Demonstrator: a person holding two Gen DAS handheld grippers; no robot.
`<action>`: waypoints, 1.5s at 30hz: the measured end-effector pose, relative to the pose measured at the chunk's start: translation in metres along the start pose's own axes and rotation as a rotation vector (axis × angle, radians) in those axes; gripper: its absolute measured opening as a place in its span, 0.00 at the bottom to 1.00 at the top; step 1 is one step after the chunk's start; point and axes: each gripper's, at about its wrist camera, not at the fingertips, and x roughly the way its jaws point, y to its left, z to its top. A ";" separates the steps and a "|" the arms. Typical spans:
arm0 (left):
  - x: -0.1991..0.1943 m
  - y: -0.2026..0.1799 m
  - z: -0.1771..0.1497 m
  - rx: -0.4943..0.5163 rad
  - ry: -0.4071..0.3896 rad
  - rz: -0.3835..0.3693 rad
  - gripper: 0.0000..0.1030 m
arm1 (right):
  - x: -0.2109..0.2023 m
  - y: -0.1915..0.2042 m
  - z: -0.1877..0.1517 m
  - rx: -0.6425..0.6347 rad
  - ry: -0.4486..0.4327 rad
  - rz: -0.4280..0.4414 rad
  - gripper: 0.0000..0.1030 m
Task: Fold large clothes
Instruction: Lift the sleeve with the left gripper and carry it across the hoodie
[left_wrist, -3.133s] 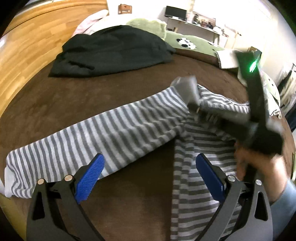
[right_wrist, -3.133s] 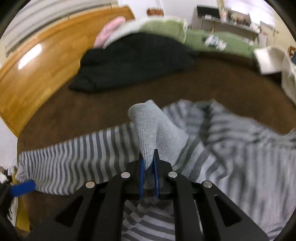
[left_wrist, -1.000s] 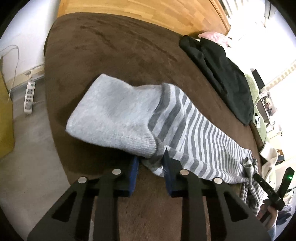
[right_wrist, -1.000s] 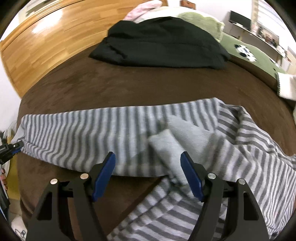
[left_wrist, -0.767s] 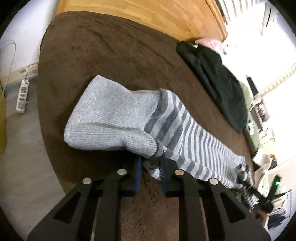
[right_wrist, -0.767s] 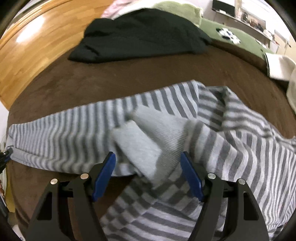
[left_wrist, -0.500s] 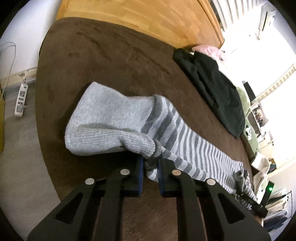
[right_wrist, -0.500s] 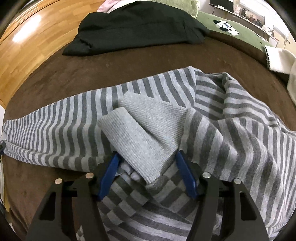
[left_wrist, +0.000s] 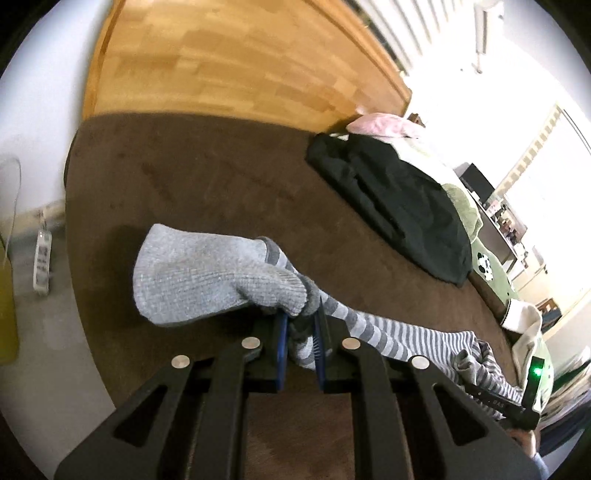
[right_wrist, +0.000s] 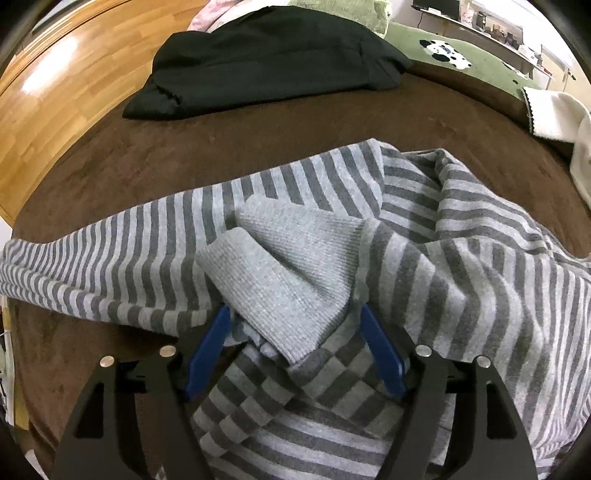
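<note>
Left tongs (left_wrist: 300, 332): closed on the sleeve end beside its plain grey cuff (left_wrist: 207, 273), probably to carry it inward for a fold.
Right tongs (right_wrist: 293, 345): opening, the other grey cuff (right_wrist: 291, 273) between the pads, not pressed.
Striped garment (right_wrist: 461, 266): one, spread near the bed (right_wrist: 258, 133) front edge.
Count: two cuffs, one black garment (right_wrist: 273, 55) at the far edge.

You get blown-out window (left_wrist: 546, 155) glare at the left view's right side, slight blur there, and fisheye bending at both views' edges.
</note>
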 end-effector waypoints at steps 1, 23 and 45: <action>-0.002 -0.005 0.002 0.015 -0.005 0.003 0.14 | -0.004 -0.001 0.000 0.002 -0.006 0.000 0.73; -0.103 -0.204 0.064 0.437 -0.135 -0.182 0.14 | -0.140 -0.101 -0.027 0.100 -0.131 -0.084 0.78; -0.133 -0.455 -0.029 0.989 -0.056 -0.524 0.14 | -0.209 -0.249 -0.132 0.401 -0.147 -0.185 0.78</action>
